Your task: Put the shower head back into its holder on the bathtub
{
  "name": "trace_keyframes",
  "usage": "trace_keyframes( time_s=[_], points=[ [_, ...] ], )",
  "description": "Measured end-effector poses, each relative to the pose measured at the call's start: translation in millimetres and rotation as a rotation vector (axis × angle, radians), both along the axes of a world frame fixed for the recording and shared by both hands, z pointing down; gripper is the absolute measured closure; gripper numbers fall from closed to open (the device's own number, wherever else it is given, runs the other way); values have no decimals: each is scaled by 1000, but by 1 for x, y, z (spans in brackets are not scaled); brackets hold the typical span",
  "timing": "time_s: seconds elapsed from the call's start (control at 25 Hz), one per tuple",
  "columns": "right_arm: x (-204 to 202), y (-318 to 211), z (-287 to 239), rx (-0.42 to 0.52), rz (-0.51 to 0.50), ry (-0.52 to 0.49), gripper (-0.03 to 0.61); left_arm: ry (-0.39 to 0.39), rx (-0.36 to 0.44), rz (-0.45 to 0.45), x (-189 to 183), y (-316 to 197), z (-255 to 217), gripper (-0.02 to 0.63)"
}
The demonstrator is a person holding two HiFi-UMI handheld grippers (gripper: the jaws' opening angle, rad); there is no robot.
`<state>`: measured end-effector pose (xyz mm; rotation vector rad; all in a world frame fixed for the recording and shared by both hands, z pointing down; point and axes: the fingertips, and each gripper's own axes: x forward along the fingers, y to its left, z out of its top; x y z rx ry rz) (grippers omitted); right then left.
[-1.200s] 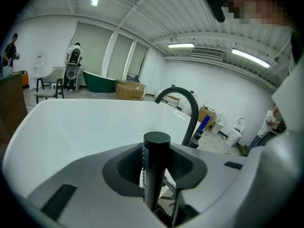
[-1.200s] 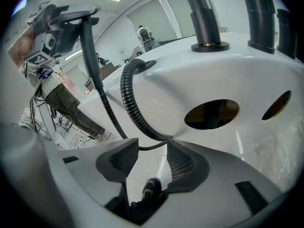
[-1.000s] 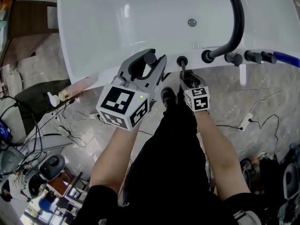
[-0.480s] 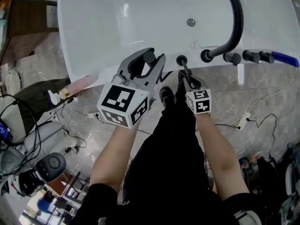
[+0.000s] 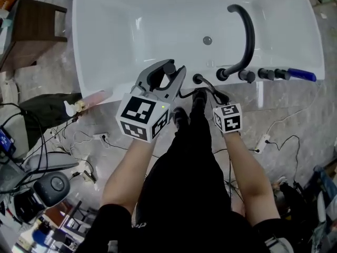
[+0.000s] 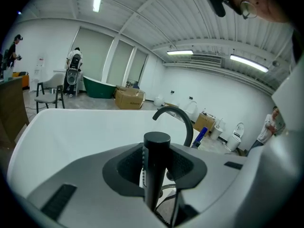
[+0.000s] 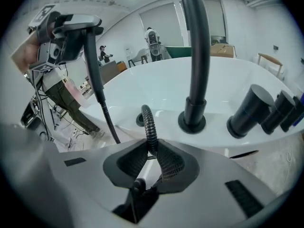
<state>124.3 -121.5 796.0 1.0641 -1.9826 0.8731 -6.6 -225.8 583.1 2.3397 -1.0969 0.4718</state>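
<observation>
The black stick shower head (image 6: 156,165) stands upright between the jaws of my left gripper (image 6: 156,175), which is shut on it just over the tub's near rim (image 5: 131,83). The same shower head (image 5: 169,67) and left gripper (image 5: 167,74) show in the head view. Its black ribbed hose (image 7: 150,127) rises out of the round holder hole (image 7: 137,120) in the rim. My right gripper (image 7: 152,153) is shut on that hose a little above the holder (image 5: 198,78). In the head view the right gripper (image 5: 209,95) sits just right of the left.
A tall black curved spout (image 5: 247,36) rises from the rim right of the holder, with several black knobs (image 5: 263,74) and a blue-tipped piece (image 5: 301,75) beyond it. The white tub (image 5: 158,25) has a drain (image 5: 207,40). Cables, bottles and gear (image 5: 79,136) litter the marble floor.
The right jaws have closed on the hose and lifted it, drawing more hose out of the holder. The left gripper has risen with the shower head.
</observation>
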Motion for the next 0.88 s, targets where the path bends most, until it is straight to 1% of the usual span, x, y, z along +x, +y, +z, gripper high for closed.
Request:
trace_keyframes(
  time_s=[0.08, 0.16, 0.36, 0.44, 0.52, 0.64, 0.8, 0.88],
  points=[
    [-11, -5, -4, -24, -22, -3, 506, 2, 11, -2, -1, -2, -10, 479],
    [-21, -6, -3, -68, -46, -3, 506, 5, 22, -8, -4, -5, -20, 479],
    [-38, 13, 9, -222, -116, 4, 506, 16, 52, -30, -15, -10, -52, 479],
    [-41, 17, 10, -271, -112, 4, 506, 20, 69, -34, -20, -11, -66, 479],
    [-40, 10, 7, -272, -87, 7, 506, 25, 87, -41, -25, -12, -76, 479],
    [-41, -9, -2, -229, -60, 3, 506, 24, 105, -49, -30, -12, -85, 482],
    [-48, -24, -9, -198, -68, 7, 509, 16, 104, -51, -33, -7, -83, 480],
    [-49, -31, -11, -175, -57, 10, 505, 16, 97, -55, -34, -5, -79, 480]
  ],
)
